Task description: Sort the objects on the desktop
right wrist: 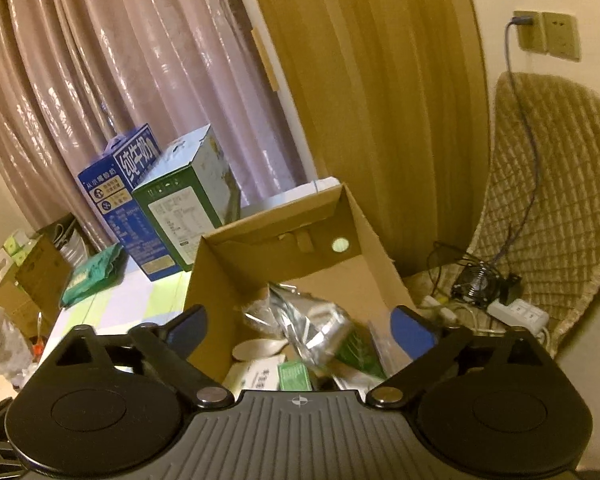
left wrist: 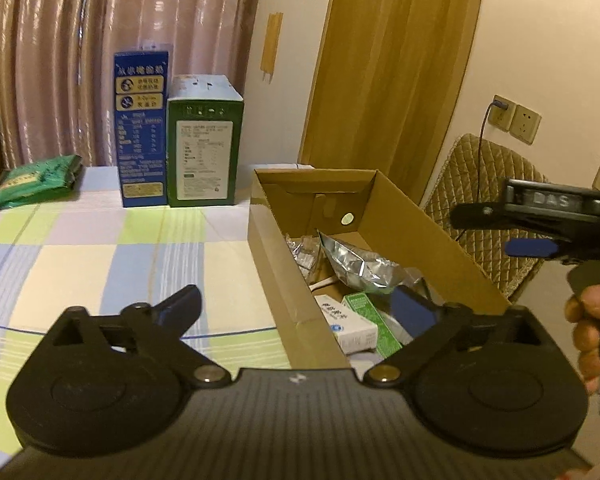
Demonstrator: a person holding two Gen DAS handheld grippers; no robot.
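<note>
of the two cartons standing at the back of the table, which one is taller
The blue carton, standing on the left in the left wrist view. Its top rises well above the shorter green carton right beside it, which is wider and has a white label panel.

1. a lived-in room of a home, not a workplace.
2. ahead of the claw and to its left, pink curtains [left wrist: 100,40] hang to the table, which wears a pastel checked cloth [left wrist: 100,240].
3. straight ahead, a wooden door [left wrist: 388,72].
4. off to the claw's right, wall sockets [left wrist: 516,120] above a chair with a quilted cover [left wrist: 480,200].
5. grocery cartons [left wrist: 176,136] stand ahead against the curtains.
</note>
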